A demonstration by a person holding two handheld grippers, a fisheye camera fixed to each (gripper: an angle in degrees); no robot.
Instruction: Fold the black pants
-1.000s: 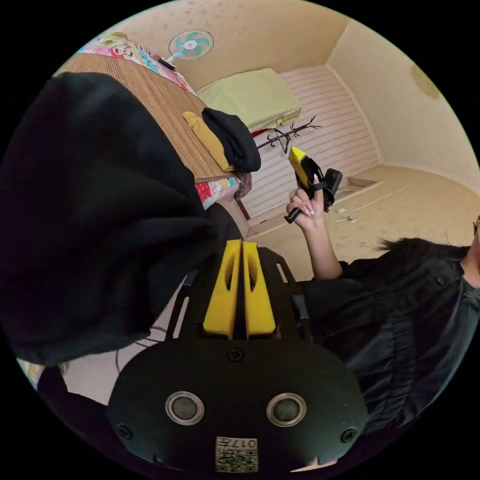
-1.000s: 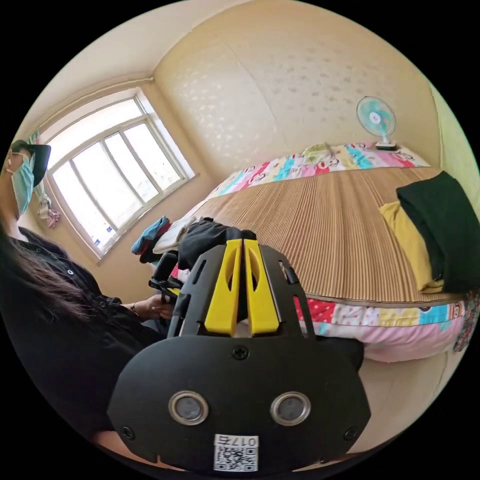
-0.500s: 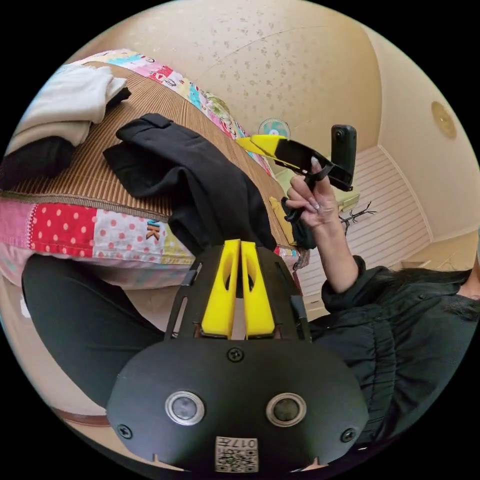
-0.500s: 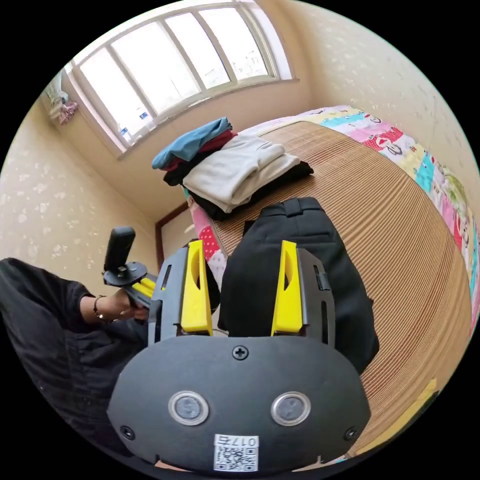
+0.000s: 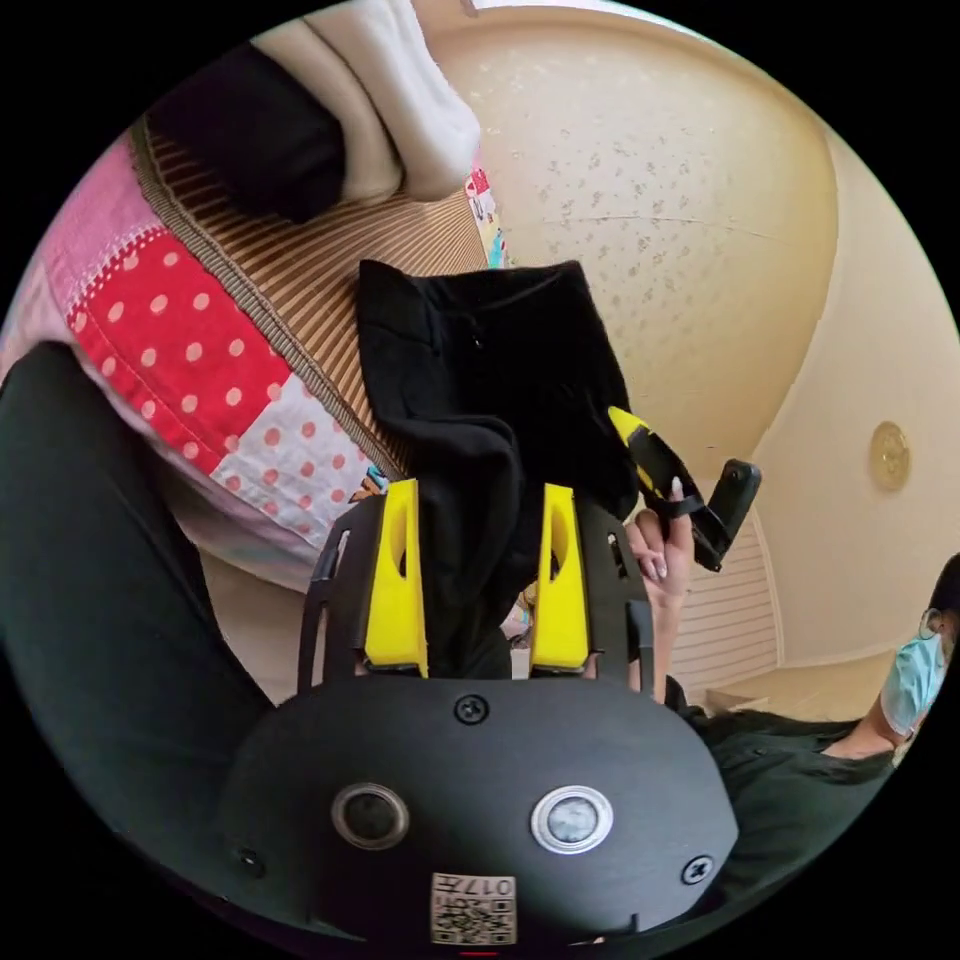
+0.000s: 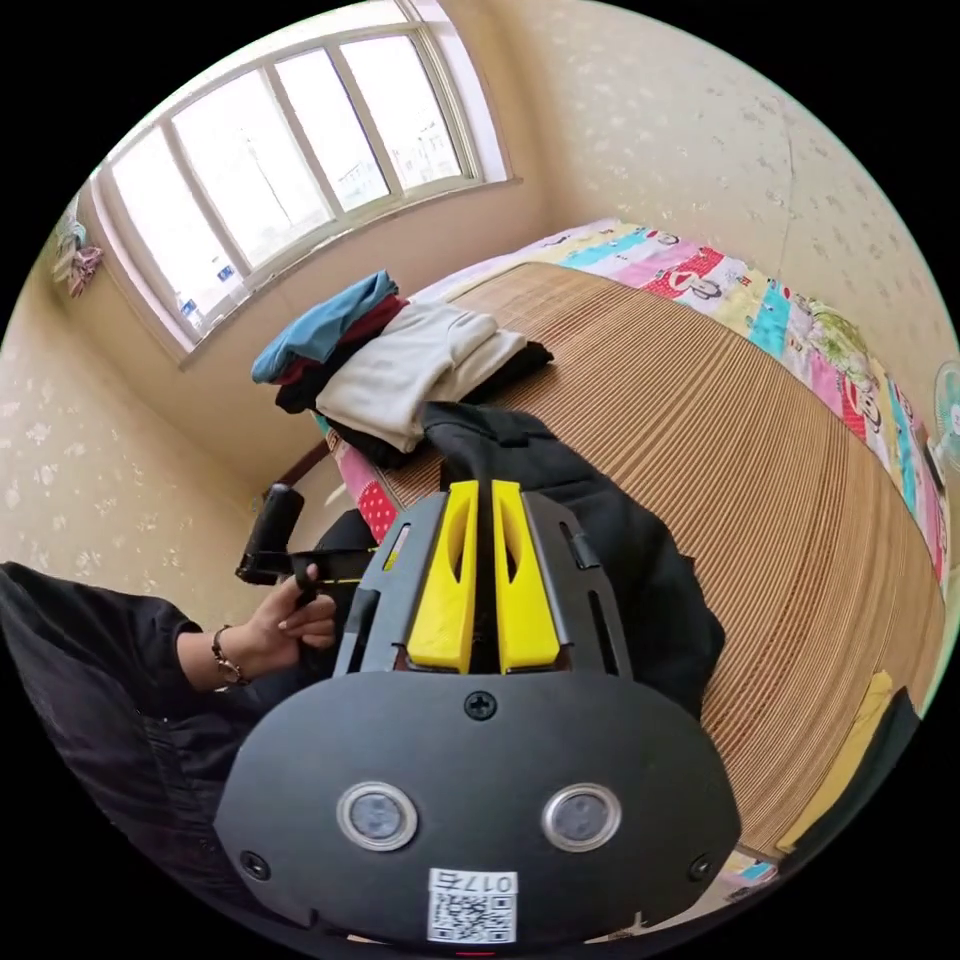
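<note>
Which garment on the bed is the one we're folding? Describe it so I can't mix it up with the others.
Start at the striped bamboo mat covering the bed. At its near edge, just in front of the folded clothes stack by the window, lie the black pants, partly hanging over the side. Unlike the stack, they are crumpled and loose.

Left gripper view: low at the bed [image 5: 200,330] edge, looking up close along the black pants [image 5: 480,400]. Right gripper view: higher, facing across the bed toward the window [image 6: 290,170]. Shared: pants, folded stack [image 6: 400,360].
</note>
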